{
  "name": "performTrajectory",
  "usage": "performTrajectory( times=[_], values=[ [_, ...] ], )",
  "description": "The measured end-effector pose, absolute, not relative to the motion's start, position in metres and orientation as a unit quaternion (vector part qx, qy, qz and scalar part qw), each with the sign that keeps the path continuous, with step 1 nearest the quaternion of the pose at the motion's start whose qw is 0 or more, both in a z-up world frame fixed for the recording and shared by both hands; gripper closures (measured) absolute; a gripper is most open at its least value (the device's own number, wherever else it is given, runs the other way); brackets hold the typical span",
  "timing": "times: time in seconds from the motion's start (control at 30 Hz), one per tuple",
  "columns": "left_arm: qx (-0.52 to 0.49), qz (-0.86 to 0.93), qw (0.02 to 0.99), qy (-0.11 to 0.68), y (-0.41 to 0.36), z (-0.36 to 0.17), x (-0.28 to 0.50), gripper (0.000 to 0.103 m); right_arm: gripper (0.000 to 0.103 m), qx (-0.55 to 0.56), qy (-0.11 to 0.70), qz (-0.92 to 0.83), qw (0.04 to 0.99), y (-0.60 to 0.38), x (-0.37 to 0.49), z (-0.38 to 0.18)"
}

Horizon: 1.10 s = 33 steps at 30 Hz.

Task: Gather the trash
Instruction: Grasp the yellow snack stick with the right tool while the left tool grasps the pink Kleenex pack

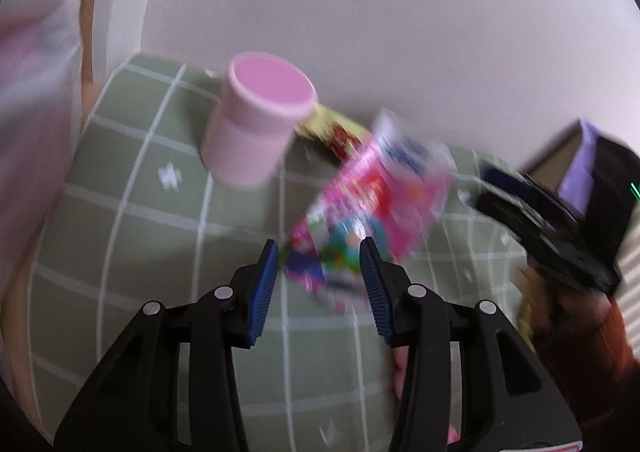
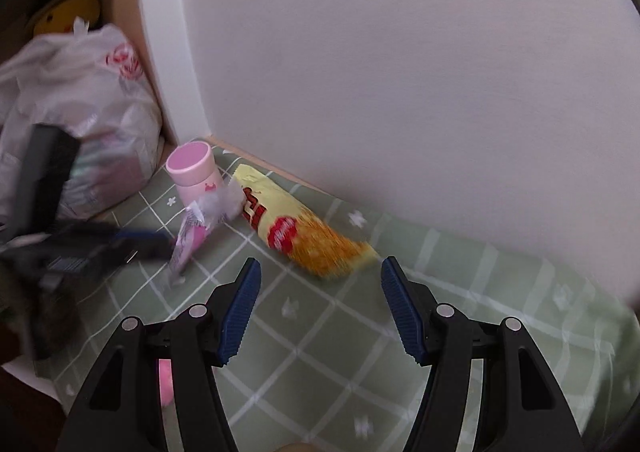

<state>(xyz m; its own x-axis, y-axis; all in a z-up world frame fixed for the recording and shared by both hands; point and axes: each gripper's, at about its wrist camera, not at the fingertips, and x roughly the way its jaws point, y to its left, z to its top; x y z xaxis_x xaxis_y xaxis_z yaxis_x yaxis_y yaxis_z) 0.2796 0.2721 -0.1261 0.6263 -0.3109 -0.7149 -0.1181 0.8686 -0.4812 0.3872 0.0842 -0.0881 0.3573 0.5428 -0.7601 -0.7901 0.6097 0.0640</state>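
On the green checked cloth by the white wall, left gripper is about half open with the pink snack wrapper between its blue pads — the wrapper's lower end sits in the gap, but blur hides whether either pad actually presses it, so a real grip can't be confirmed. Wrapper is tilted, long axis running from the gripper's gap up and to the right toward the wall, white end uppermost. In the right wrist view the same wrapper shows edge-on at the tip of the left gripper, just in front of the pink canister, which stands upright near the wall corner. Right gripper is wide open and holds nothing — its pads hang above the cloth, with the yellow chip bag lying flat just beyond the fingertips, not touching. Bag's long axis runs diagonally along the wall's foot: pale end toward the canister, orange end toward the right. A white plastic bag, full, sits off the cloth's edge left of the canister
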Motion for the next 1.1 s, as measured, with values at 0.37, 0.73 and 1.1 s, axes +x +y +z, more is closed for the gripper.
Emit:
performTrajectory(
  times=[0.37,0.73,1.1],
  values=[
    [-0.23,0.002,0.883,0.408,0.289,-0.097,0.236,0.063,0.049,-0.245,0.4,0.444,0.764,0.136,0.403,-0.127],
    [-0.213,-0.036,0.881,0.422,0.273,-0.101,0.26,0.063,0.075,-0.142,0.462,0.409,0.774,0.065,0.363,-0.118],
    [-0.182,-0.036,0.864,0.468,0.242,-0.126,0.289,0.063,0.075,-0.063,0.481,0.34,0.805,-0.021,0.319,-0.11]
  ],
)
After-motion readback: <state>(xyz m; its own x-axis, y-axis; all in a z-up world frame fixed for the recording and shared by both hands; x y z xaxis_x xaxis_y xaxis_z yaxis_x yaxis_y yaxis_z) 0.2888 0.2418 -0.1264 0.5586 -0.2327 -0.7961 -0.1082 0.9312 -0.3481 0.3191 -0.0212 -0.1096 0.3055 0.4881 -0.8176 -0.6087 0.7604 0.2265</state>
